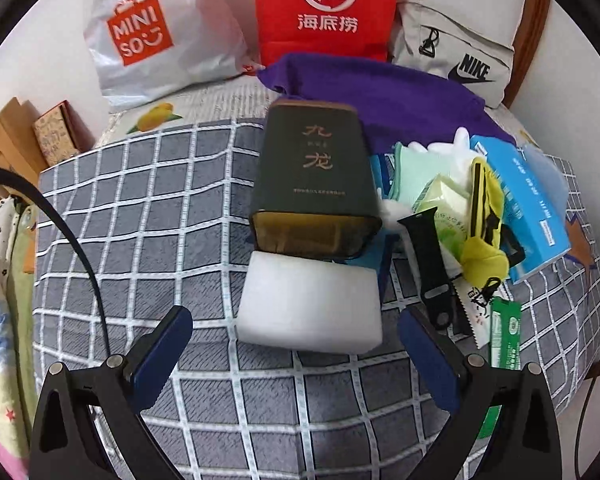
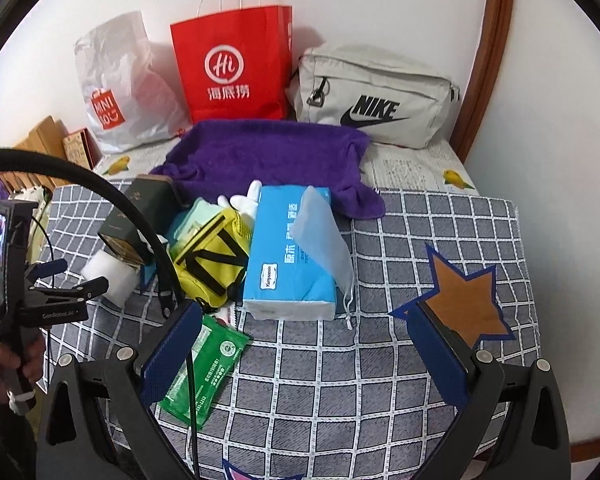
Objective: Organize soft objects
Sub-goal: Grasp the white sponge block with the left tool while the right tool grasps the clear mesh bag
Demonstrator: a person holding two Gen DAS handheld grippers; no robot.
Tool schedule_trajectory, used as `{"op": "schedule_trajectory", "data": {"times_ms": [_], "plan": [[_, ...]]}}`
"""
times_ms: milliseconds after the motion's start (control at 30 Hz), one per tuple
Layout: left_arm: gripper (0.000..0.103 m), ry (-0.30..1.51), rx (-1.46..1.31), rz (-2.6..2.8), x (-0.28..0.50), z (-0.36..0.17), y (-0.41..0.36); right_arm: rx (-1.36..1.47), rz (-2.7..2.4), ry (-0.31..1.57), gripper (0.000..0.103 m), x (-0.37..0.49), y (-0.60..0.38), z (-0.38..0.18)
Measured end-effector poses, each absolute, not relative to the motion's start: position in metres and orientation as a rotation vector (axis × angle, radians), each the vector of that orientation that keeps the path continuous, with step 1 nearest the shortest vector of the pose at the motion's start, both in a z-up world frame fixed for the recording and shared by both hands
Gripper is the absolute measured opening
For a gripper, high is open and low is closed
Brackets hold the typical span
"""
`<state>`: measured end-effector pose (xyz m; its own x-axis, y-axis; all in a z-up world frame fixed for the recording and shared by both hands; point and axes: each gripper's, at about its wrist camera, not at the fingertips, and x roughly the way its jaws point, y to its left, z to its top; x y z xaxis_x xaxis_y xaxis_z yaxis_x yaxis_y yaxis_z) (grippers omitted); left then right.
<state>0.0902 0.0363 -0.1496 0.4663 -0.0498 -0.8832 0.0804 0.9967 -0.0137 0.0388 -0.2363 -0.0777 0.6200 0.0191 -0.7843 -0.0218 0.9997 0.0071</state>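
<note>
Left gripper [image 1: 296, 344], fingers spread wide and empty, faces a white foam block [image 1: 310, 300] lying on the grid-patterned bed cover [image 1: 140, 220]; the block sits between the finger tips and just ahead of them. A dark green tin box [image 1: 316, 180] lies tipped with its open end resting on the block's far edge. At 3 o'clock of the box lies a pile: a black watch strap [image 1: 432, 264], a yellow pouch [image 1: 484, 220], a blue tissue pack [image 1: 536, 208] and a green sachet [image 1: 506, 332]. A purple towel [image 1: 380, 96] lies at 12 o'clock, beyond the box.

Right gripper [image 2: 304, 344], fingers likewise wide apart and holding nothing, hovers over the bed cover, its left finger [image 2: 172, 352] above the green sachet. A pale blue face mask [image 2: 320, 236] drapes over the tissue pack. Against the wall stand a Miniso plastic bag [image 2: 116, 92], a red Haidilao paper bag [image 2: 232, 68] and a grey Nike bag [image 2: 376, 96].
</note>
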Motion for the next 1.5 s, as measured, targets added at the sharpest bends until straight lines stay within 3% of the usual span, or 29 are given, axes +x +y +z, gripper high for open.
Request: {"op": "schedule_trajectory", "data": {"times_ms": [400,567,1100,1233,1300,1333,1400,1500], "plan": [[0.102,1.127,0.166,-0.094,0.111,-0.190,0.024,-0.054,-0.017,0.974,0.101,0.059,-0.231,-0.097],[0.081,1.101,0.089,-0.116,0.113,-0.190,0.028,-0.057,-0.009,0.994,0.101,0.065,-0.236,-0.104],[0.080,1.107,0.101,-0.082,0.109,-0.190,0.021,0.075,0.075,0.950,0.100,0.119,-0.262,-0.145],[0.080,1.118,0.098,-0.074,0.112,-0.191,0.022,0.051,0.092,0.900,0.079,0.137,-0.260,-0.158],[0.080,1.122,0.096,-0.070,0.114,-0.191,0.022,0.028,0.109,0.885,0.053,0.143,-0.261,-0.162],[0.080,1.123,0.095,-0.069,0.114,-0.191,0.023,0.002,0.110,0.887,0.047,0.146,-0.262,-0.165],[0.080,1.124,0.088,-0.068,0.115,-0.190,0.024,0.012,0.141,0.873,0.009,0.147,-0.267,-0.164],[0.080,1.117,0.063,-0.068,0.115,-0.188,0.027,0.010,0.149,0.871,0.007,0.145,-0.274,-0.159]]}}
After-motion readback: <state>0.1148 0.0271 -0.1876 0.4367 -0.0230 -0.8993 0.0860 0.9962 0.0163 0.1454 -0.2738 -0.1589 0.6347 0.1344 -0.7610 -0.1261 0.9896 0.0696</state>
